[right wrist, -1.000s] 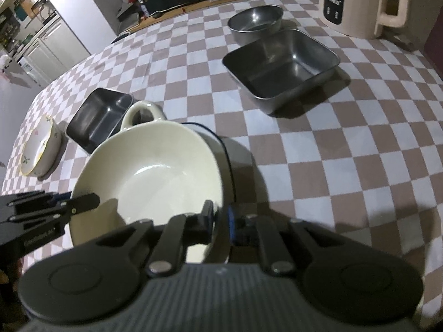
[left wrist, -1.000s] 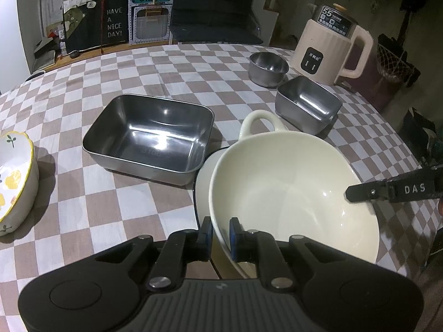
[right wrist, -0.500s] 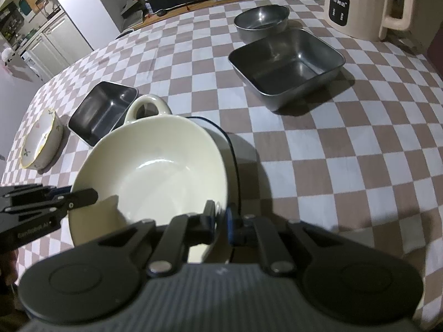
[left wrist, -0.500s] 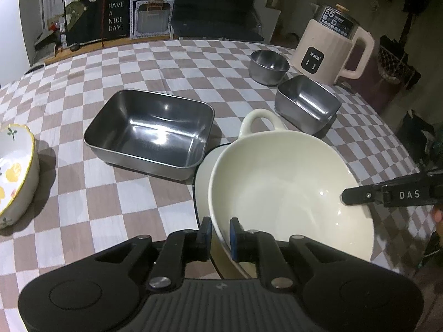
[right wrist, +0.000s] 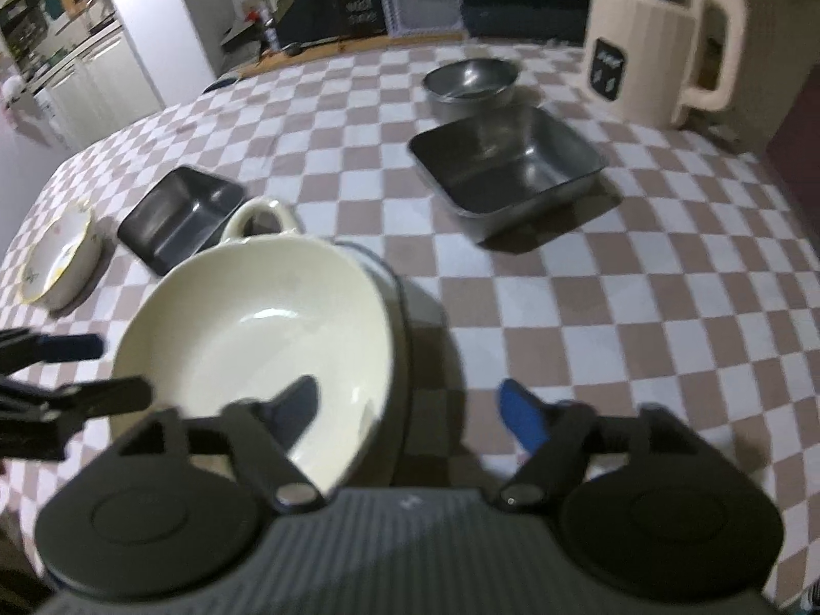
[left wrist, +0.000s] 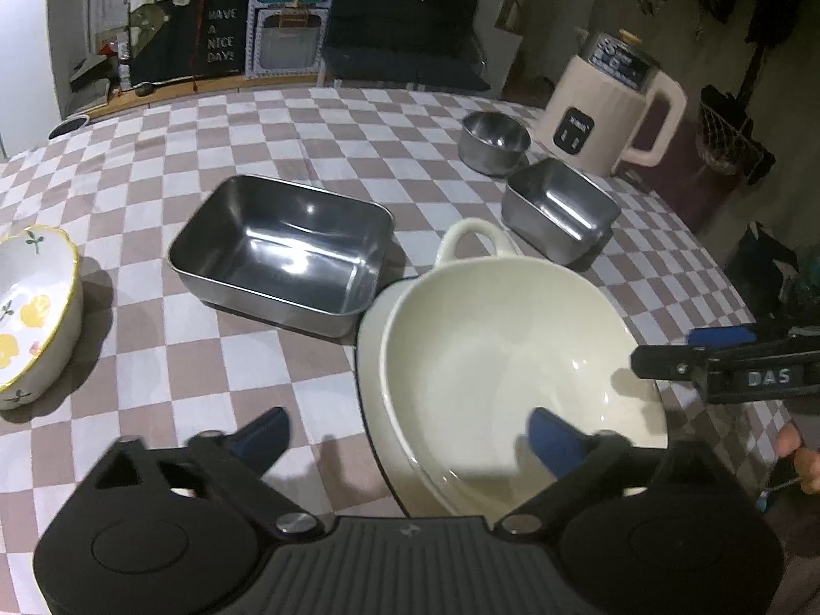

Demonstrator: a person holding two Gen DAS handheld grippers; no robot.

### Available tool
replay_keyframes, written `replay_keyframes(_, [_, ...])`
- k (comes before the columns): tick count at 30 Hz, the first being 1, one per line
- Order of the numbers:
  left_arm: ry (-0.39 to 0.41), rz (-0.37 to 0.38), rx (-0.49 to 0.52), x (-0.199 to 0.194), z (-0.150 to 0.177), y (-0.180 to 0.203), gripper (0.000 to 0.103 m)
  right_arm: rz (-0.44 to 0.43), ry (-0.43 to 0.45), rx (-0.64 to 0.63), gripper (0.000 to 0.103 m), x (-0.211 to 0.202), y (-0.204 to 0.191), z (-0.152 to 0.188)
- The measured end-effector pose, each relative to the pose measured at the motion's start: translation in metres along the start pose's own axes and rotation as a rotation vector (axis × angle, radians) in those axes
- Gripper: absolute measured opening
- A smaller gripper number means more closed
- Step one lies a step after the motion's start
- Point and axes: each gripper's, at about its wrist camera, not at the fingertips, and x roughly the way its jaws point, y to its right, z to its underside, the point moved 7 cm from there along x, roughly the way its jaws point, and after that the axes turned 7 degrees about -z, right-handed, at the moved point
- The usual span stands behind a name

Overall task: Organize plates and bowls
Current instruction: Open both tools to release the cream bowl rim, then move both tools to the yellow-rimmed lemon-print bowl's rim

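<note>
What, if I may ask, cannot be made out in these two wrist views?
- White plate under the cream bowl: mostly covered by the bowl in both views.
- Kettle: top cut off by the right wrist frame edge; its panel is blurred.
- Floral bowl: cut by the left wrist frame's left edge.
- Large steel tray: near corner hidden behind the cream bowl's handle, right wrist view.

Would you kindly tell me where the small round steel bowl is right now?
The small round steel bowl sits at the far right of the table in the left wrist view, between the cream kettle and the square steel container.
</note>
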Motion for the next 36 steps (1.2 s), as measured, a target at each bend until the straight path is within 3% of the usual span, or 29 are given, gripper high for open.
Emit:
replay_keyframes(1, [0.006,-0.005,-0.006,-0.002,-0.001,-0.002,0.103,0.001,0.016,0.004,0.102,-0.002,0.001,-0.001])
replay_keyframes(5, [0.016,-0.016,-0.017,-0.011,-0.007,-0.013,0.103,-0.009,0.067,-0.002,0.103,-0.008,-0.007,-0.006])
replay_keyframes(16, [0.160,-0.097,-0.149,-0.061,-0.045,-0.084,0.103,-0.037,0.157,-0.040,0.103,-0.003,-0.058,-0.041])
replay_keyframes(26, [0.204,-0.265,-0.230,-0.085,-0.060,-0.176,0.103,-0.152,0.258,-0.027,0.103,0.010,-0.126,-0.077])
replay_keyframes(32, [0.199,-0.307,-0.282,-0.082,-0.058,-0.218,0.103,-0.227,0.251,-0.072,0.103,0.028,-0.176,-0.087])
replay_keyframes(36, [0.187,-0.343,-0.300,-0.076,-0.057,-0.243,0.103,-0.312,0.193,-0.073,0.102,0.041,-0.211,-0.094])
